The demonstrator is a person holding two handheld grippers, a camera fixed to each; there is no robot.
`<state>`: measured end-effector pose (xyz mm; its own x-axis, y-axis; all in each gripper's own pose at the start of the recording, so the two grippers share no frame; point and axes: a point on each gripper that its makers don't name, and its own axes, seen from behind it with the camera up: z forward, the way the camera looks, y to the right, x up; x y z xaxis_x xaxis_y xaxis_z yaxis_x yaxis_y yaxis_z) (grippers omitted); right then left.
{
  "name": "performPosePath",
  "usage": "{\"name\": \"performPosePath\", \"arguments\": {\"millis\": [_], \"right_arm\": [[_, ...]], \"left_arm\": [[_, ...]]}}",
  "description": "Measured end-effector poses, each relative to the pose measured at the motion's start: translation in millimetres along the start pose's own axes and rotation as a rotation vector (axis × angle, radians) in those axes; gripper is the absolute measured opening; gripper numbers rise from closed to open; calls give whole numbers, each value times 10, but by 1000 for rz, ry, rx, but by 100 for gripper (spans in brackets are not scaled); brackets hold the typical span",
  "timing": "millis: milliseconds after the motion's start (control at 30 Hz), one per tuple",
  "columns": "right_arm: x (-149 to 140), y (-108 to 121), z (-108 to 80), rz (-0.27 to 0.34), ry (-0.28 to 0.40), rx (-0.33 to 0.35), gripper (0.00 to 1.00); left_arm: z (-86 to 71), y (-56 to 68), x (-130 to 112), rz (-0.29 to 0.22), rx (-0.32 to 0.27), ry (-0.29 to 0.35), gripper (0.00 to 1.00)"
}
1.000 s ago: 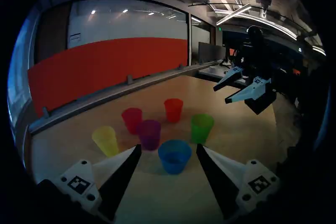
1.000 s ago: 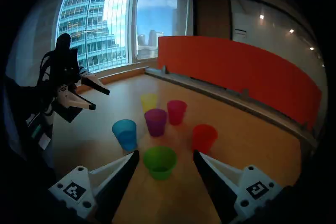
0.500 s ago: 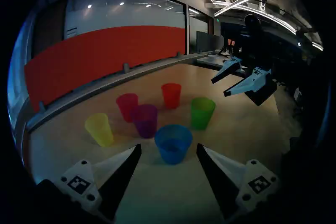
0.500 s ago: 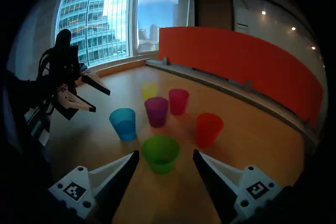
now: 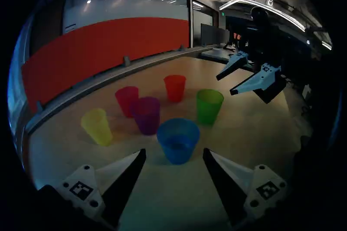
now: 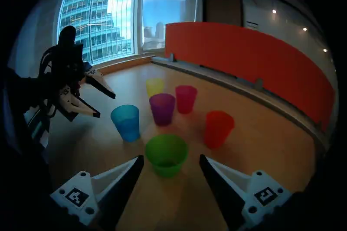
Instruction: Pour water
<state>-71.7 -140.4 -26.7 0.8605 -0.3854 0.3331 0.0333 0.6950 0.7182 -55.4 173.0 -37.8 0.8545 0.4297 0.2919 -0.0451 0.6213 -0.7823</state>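
Observation:
Several translucent plastic cups stand upright on a wooden table. In the left gripper view a blue cup (image 5: 178,140) sits just ahead of my open left gripper (image 5: 173,161), level with its fingertips and untouched. Behind it are green (image 5: 209,105), purple (image 5: 146,115), pink (image 5: 126,100), red (image 5: 175,87) and yellow (image 5: 96,126) cups. In the right gripper view a green cup (image 6: 166,154) stands just ahead of my open right gripper (image 6: 171,161). The blue cup (image 6: 126,122) and the left gripper (image 6: 102,101), held above the table, are to the left. The right gripper (image 5: 232,83) hangs open above the table.
An orange partition (image 5: 104,49) with a grey rail runs along the table's far edge. Large windows (image 6: 108,23) lie beyond the table in the right gripper view. A dark-sleeved person (image 6: 21,101) holds the left gripper. Bare tabletop (image 6: 260,140) extends right of the cups.
Both grippers have moved closer to the cups: the blue cup now lies at the left fingertips and the green cup at the right fingertips. No cup has moved.

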Motion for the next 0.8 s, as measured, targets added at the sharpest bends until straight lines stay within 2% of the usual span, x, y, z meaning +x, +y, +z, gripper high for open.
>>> {"name": "performPosePath", "arguments": {"millis": [800], "right_arm": [[-157,-39,267,-26,-42,20,99]], "left_arm": [[340,20,-95,33,-69,-84,98]]}}
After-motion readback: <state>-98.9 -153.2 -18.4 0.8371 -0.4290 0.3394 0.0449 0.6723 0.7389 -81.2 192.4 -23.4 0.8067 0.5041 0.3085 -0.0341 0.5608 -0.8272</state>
